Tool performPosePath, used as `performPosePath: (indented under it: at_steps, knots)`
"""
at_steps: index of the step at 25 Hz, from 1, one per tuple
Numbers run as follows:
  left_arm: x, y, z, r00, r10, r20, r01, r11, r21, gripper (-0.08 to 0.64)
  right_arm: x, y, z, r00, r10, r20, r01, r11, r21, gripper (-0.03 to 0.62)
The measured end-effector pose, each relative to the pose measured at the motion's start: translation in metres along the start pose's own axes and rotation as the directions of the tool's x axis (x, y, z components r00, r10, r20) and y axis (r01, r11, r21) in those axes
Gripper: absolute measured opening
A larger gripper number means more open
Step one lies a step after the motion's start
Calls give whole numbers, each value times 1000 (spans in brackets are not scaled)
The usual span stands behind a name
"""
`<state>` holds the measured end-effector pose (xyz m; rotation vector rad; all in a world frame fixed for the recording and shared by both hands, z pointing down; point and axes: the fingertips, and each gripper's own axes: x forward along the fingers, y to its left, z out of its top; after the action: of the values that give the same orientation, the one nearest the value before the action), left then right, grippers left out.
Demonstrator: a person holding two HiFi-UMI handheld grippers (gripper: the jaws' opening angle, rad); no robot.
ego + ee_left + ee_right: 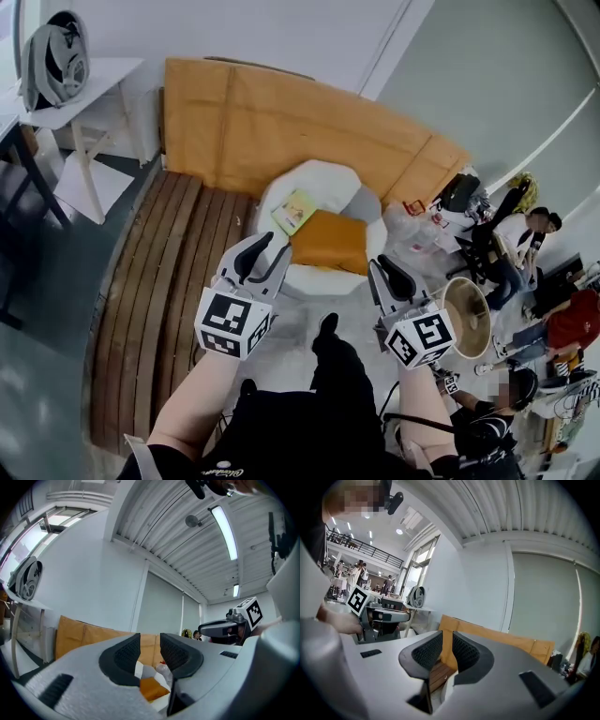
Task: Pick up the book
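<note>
The book (pixel 294 210), thin with a yellow-green cover, lies flat on a white armchair (pixel 323 176), touching an orange cushion (pixel 330 241) to its right. My left gripper (pixel 277 247) hovers just in front of the chair, below the book, shut with nothing in it. My right gripper (pixel 380 267) is level with it, off the cushion's right corner, also shut and empty. In the left gripper view the closed jaws (pixel 150 641) frame the orange cushion (pixel 152 688); the book is hidden there. The right gripper view (pixel 447 639) looks along shut jaws toward the cardboard (pixel 497 639).
Large brown cardboard sheets (pixel 281 122) lean on the wall behind the chair. A slatted wooden platform (pixel 159 281) runs along the left. A white table (pixel 84 80) carries a helmet (pixel 54 58). A round tan stool (pixel 469 314), bags and seated people (pixel 525 244) crowd the right.
</note>
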<state>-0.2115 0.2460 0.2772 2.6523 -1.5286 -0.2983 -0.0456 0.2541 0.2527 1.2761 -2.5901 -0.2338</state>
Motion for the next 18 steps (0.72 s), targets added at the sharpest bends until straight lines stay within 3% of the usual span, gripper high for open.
performPosePath:
  at_steps: [9, 18]
  knots:
    - [50, 5, -18, 999, 10, -38, -8, 999, 32, 136, 27, -40, -5, 995, 12, 97, -15, 999, 35, 69]
    - [157, 25, -60, 989, 20, -149, -9, 997, 70, 135, 96, -131, -65, 994, 8, 110, -26, 987, 161, 69]
